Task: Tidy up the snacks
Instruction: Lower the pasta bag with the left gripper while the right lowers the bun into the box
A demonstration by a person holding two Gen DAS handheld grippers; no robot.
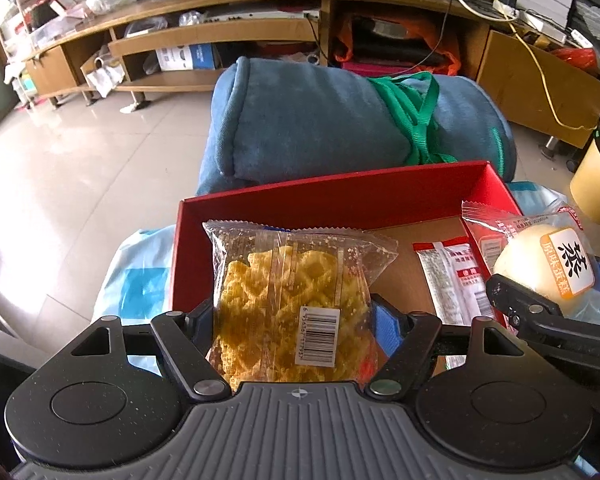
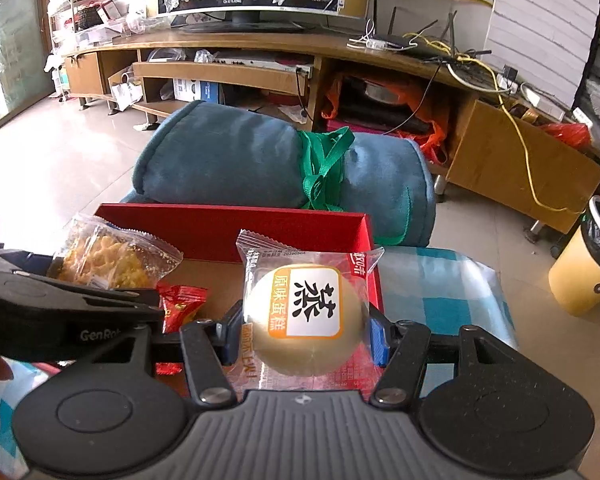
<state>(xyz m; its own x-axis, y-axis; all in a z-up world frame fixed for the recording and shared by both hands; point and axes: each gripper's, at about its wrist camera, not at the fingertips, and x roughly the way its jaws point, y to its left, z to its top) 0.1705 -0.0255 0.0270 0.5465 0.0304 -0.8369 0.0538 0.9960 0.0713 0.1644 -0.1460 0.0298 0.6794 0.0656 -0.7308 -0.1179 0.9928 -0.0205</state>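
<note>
Both packets are carried over the red box (image 1: 340, 196) at once. The left gripper (image 1: 290, 320) has its jaws clamped on the clear bag of yellow lattice crisps (image 1: 284, 292), held above the box's left half; the right gripper (image 2: 306, 334) has its jaws closed on the wrapped steamed cake (image 2: 306, 316), held over the box's right side, close to the rim.

For a clean drop, each packet is best lowered until it nearly lies on the cardboard floor before the jaws are let go — the crisps are brittle and would be crushed by extra squeeze, the cake is soft and round and could roll. Space should be kept from the red-and-white sachet (image 1: 454, 280) and the red foil candy (image 2: 182, 306) already lying inside.

Textures: crinkly transparent film with serrated edges, a pale domed cake under a glossy label, a stiff matte box (plain brown floor inside), all on a blue-checked table (image 2: 452, 300) cloth.
</note>
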